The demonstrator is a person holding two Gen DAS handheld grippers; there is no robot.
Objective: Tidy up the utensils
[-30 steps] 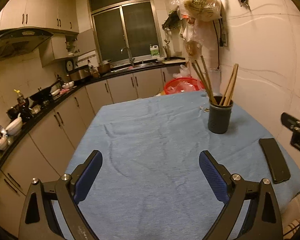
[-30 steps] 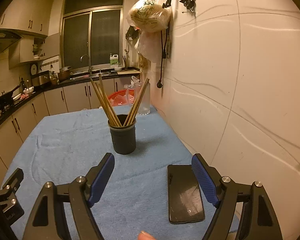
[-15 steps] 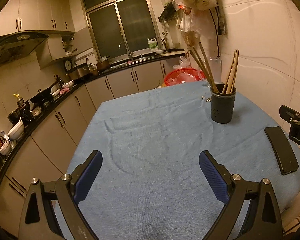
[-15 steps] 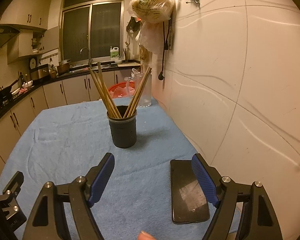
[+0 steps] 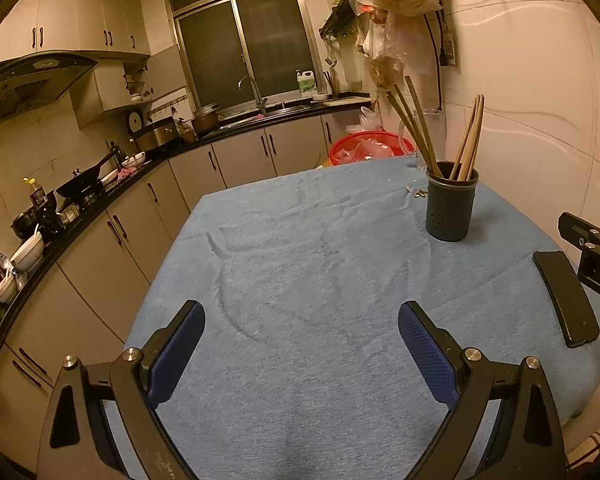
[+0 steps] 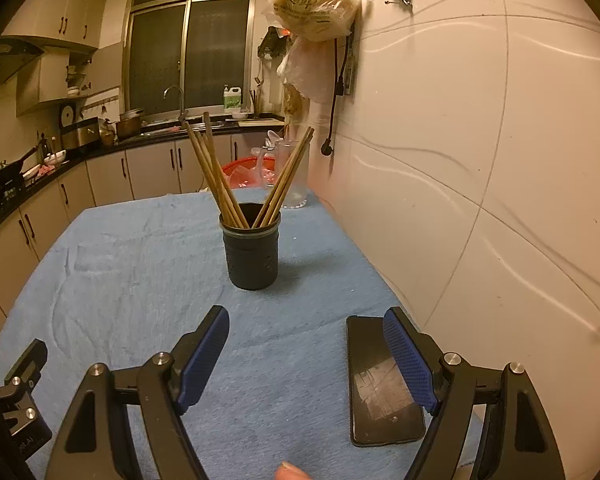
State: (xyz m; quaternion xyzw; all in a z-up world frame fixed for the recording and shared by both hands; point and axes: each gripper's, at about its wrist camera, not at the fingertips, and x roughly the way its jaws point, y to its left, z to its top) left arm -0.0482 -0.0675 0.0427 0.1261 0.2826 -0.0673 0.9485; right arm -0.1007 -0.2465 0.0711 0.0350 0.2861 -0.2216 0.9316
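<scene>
A dark round utensil holder (image 5: 451,202) (image 6: 252,250) stands upright on the blue cloth, near the table's right side. Several wooden chopsticks (image 5: 470,138) (image 6: 216,172) stand in it, leaning left and right. My left gripper (image 5: 300,318) is open and empty, above the cloth near the front edge, well short of the holder. My right gripper (image 6: 306,322) is open and empty, in front of the holder and apart from it. Part of the right gripper shows at the right edge of the left wrist view.
A black phone (image 5: 566,298) (image 6: 382,380) lies flat on the blue tablecloth (image 5: 300,240) near the right wall. A clear jug (image 6: 294,172) and red basket (image 5: 370,146) stand beyond the far edge. Counters and cabinets (image 5: 112,232) run along the left. Bags (image 6: 314,4) hang on the wall.
Both grippers have drawn back and risen a little, so the holder and phone look slightly farther away. Both stay open. Nothing on the table has moved.
</scene>
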